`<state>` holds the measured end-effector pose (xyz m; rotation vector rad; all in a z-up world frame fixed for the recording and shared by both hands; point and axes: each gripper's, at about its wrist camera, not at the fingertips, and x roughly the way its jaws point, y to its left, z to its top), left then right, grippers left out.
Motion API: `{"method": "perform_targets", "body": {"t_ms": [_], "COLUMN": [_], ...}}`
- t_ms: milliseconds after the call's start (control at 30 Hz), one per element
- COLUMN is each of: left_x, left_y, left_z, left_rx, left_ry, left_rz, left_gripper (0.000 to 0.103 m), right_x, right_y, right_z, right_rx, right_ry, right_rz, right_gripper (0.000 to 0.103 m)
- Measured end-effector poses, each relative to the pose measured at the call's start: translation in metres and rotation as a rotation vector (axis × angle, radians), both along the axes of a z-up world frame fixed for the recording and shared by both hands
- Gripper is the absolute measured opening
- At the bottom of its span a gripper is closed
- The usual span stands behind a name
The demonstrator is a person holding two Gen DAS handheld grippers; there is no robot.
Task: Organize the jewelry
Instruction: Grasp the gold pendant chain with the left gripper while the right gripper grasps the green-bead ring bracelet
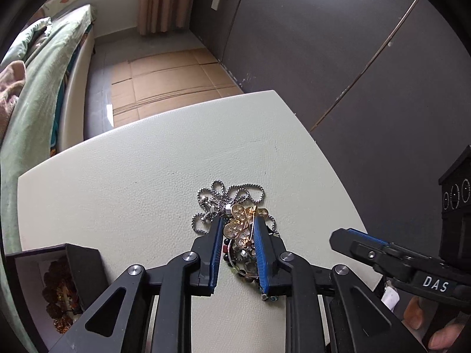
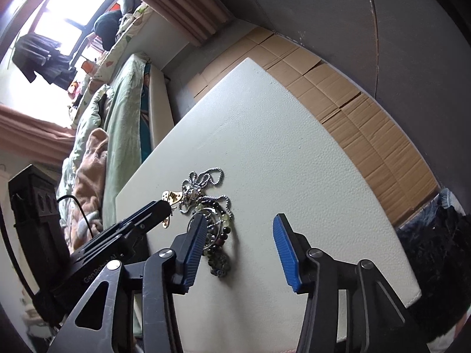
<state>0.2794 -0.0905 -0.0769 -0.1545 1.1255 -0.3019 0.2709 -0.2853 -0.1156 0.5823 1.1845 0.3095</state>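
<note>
Left wrist view: at the far left, an open black jewelry box (image 1: 53, 282) is seen on the table edge, with brown beads lying inside it. Toward the middle, a pale leather-textured table top (image 1: 141, 182) is covered by a heap of jewelry. A silver ball chain (image 1: 223, 194) is coiled at the far side of the heap, a gold coin brooch (image 1: 243, 223) lies on top of it, and a beaded bracelet (image 1: 240, 267) lies nearest the camera. The left gripper (image 1: 236, 225) is set down over the heap, its blue pads narrowed around the gold brooch; whether the brooch is actually pinched cannot be told. At the right, the right gripper (image 1: 347, 239) is seen from the side, near the table's edge.

In the right wrist view, the left gripper (image 2: 164, 206) is seen at the left, reaching the gold piece (image 2: 172, 197). The right gripper (image 2: 240, 226) is spread wide, with its left pad just beside the bracelet (image 2: 217, 235) and nothing held between the pads.
</note>
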Motion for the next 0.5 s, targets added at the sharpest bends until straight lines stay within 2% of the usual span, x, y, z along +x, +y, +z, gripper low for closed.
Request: {"method": "perform_targets", "body": {"t_ms": [233, 433, 500], "left_x": [-0.005, -0.009, -0.01], "left_y": [0.02, 0.047, 0.055], "left_z": [0.014, 0.03, 0.034], "left_rx": [-0.033, -0.073, -0.083], "left_ry": [-0.031, -0.068, -0.081], "left_rz": [0.034, 0.085, 0.1], "left_gripper": [0.022, 0.022, 0.022], "right_x": [0.002, 0.0, -0.001], "right_y": [0.029, 0.056, 0.064], "right_z": [-0.008, -0.003, -0.002], "right_rx": [-0.045, -0.115, -0.172], "right_ry": [0.01, -0.023, -0.032], "right_rz": [0.059, 0.14, 0.168], "right_gripper": [0.028, 0.029, 0.035]}}
